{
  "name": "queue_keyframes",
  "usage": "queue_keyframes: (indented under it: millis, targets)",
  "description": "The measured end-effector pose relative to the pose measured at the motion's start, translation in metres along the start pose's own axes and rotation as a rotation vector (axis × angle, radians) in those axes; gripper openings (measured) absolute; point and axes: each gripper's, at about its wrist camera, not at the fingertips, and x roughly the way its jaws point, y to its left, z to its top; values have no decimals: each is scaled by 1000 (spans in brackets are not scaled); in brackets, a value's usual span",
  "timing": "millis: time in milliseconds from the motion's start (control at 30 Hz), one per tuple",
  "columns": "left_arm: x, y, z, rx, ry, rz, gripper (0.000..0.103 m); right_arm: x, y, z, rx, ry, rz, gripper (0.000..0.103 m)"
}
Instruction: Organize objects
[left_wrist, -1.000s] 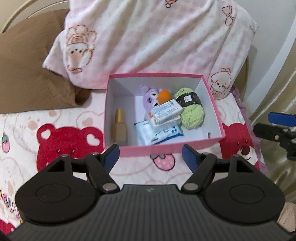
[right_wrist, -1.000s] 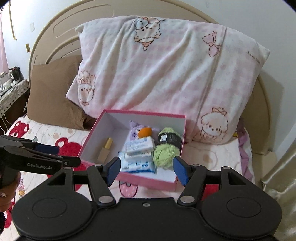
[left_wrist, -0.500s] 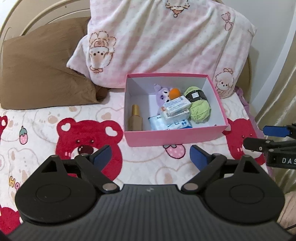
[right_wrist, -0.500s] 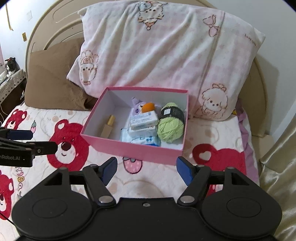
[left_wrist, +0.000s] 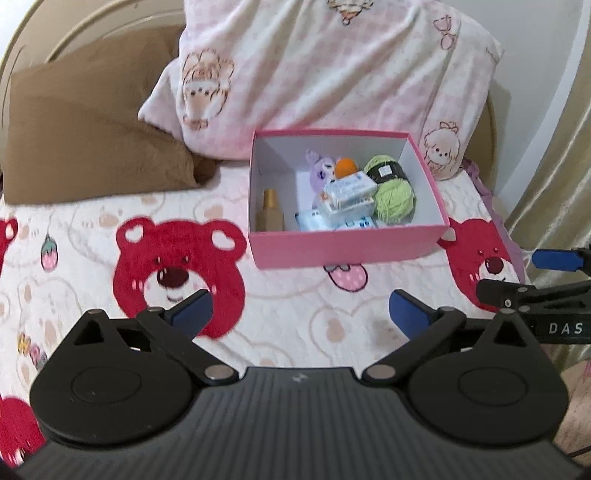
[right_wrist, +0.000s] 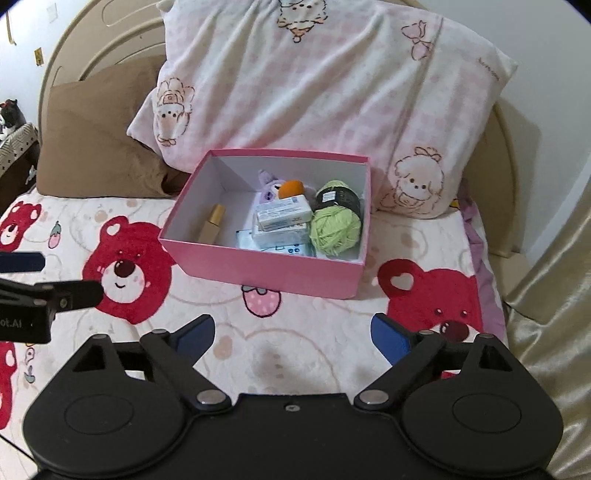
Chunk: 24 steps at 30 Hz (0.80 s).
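A pink box (left_wrist: 347, 246) (right_wrist: 280, 266) stands on the bed by the pillows. Inside lie a gold bottle (left_wrist: 270, 216) (right_wrist: 212, 223), a purple plush (left_wrist: 319, 172) (right_wrist: 267, 186), an orange ball (left_wrist: 346, 166) (right_wrist: 291, 187), green yarn (left_wrist: 393, 194) (right_wrist: 335, 225), a soap box (left_wrist: 349, 190) (right_wrist: 283, 212) and wipes packets (left_wrist: 314, 221) (right_wrist: 280, 245). My left gripper (left_wrist: 301, 314) is open and empty, well short of the box. My right gripper (right_wrist: 293, 336) is open and empty, also short of it. Each gripper shows at the other view's edge.
A pink checked pillow (left_wrist: 332, 70) (right_wrist: 325, 88) and a brown pillow (left_wrist: 92, 129) (right_wrist: 99, 136) lean on the headboard behind the box. The red-bear blanket (left_wrist: 177, 273) (right_wrist: 432, 295) covers the bed. A gold curtain (right_wrist: 554, 280) hangs at the right.
Both grippers have pulled back from the box, which now looks smaller and farther. Both stayed open. The box's contents have not moved.
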Motion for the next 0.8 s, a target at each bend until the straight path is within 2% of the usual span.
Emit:
queue_keyframes:
  millis: [167,300,533,667,800]
  targets:
    - [-4,2,-10,-63,-7,24,103,-2,-2,-4,31,14,-7,94]
    - [1,-2,-13,-51,57,90,103,-1,-3,-5,51,22,-21,94]
    - [5,-4,-16,-38,66,72,103,1,-8,-6,69,15,-47,94]
    - [4,-5,-18,-36,49,122,103,0,-11,-9,84,20,-43,94]
    - [1,-5,-19,-32,48,120,103,-2,-12,-13,104,22,-38,94]
